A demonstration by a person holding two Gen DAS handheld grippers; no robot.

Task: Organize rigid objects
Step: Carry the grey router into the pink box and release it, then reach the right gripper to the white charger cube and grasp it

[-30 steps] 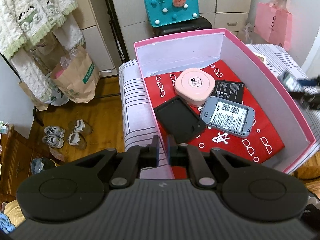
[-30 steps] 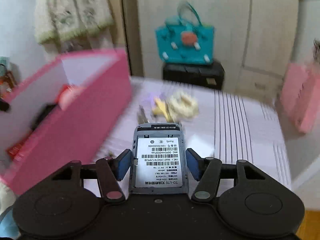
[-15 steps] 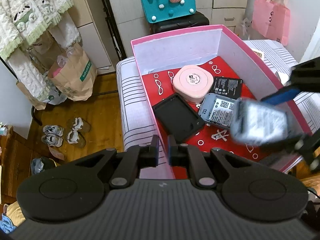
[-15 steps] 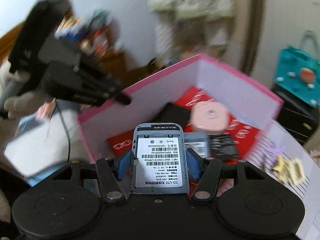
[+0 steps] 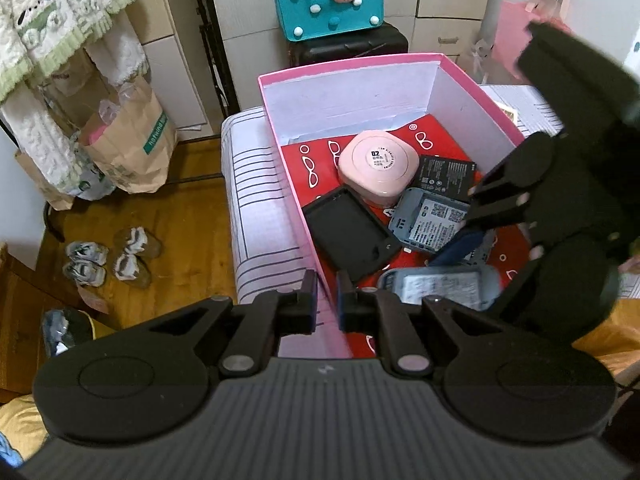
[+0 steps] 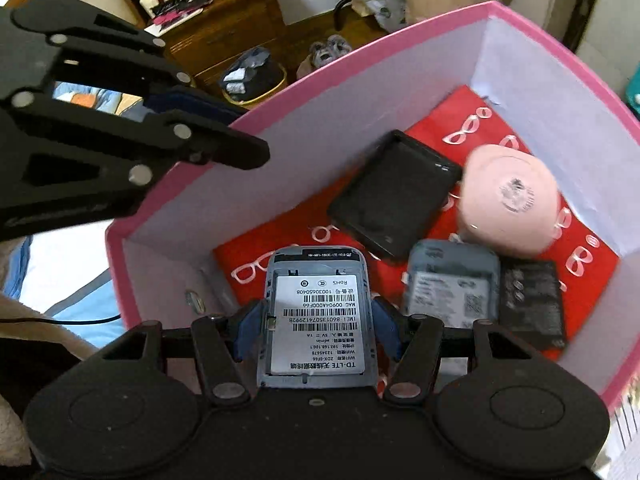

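Router shell [image 6: 318, 316], grey with its label side up, sits clamped between my right jaws [image 6: 316, 328] over the near end of the pink box [image 6: 180, 208]. My left jaws [image 5: 327, 300] are together, empty, at the box's near wall. Beyond lie 1 black case [image 6: 394, 194], 1 second grey shell [image 6: 450, 288], 1 battery [image 6: 530, 300] and 1 pink round case [image 6: 510, 202].

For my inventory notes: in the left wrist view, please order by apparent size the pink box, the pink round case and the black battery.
1. pink box
2. pink round case
3. black battery, partly hidden by the right gripper
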